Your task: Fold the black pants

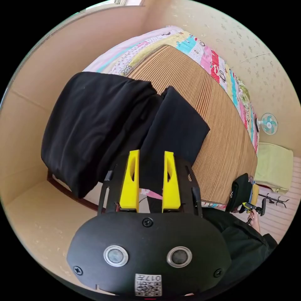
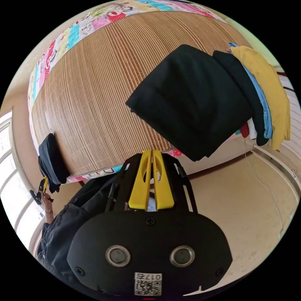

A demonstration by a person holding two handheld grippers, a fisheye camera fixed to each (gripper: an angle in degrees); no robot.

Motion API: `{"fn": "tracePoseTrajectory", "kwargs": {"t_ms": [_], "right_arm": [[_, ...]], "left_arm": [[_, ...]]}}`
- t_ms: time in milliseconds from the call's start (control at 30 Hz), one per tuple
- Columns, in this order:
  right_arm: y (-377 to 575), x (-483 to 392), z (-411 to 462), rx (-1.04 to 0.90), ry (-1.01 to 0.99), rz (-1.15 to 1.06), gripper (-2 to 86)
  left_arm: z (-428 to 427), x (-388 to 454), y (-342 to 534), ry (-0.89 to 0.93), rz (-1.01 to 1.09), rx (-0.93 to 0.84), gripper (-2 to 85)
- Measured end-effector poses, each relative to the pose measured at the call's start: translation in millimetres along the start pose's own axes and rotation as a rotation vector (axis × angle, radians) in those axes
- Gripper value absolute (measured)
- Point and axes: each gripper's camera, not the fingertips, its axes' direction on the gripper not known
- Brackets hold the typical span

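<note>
Left gripper view: black pants [image 1: 103, 125] lying folded on bamboo mat [image 1: 203, 103], hanging over bed edge; left gripper [image 1: 151, 156] hovering with jaws apart, gripping nothing. Right gripper view: right gripper [image 2: 151, 155] showing jaws pressed together, empty; pants sitting beside clothes stack [image 2: 266, 91].
</note>
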Motion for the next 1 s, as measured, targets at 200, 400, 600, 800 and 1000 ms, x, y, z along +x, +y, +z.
{"fn": "tracePoseTrajectory", "kwargs": {"t_ms": [200, 400, 600, 800, 1000], "right_arm": [[34, -47, 10, -0.046, -0.151, -0.067, 0.3], [50, -105, -11, -0.023, -0.24, -0.316, 0.6], [37, -225, -24, 0.036, -0.205, -0.664, 3.4], [29, -391, 39, -0.019, 0.005, -1.021, 12.3], [44, -538, 144, -0.179, 0.158, -1.281, 16.6]], "left_arm": [[40, 8, 1, 0.189, 0.132, -0.109, 5.3], [4, 112, 47, 0.607, 0.479, -0.071, 4.6], [57, 219, 112, 0.635, 0.847, -0.441, 4.1], [54, 192, 163, 0.745, 0.874, -0.489, 2.4], [54, 70, 149, 0.795, 0.465, -0.376, 5.2]]}}
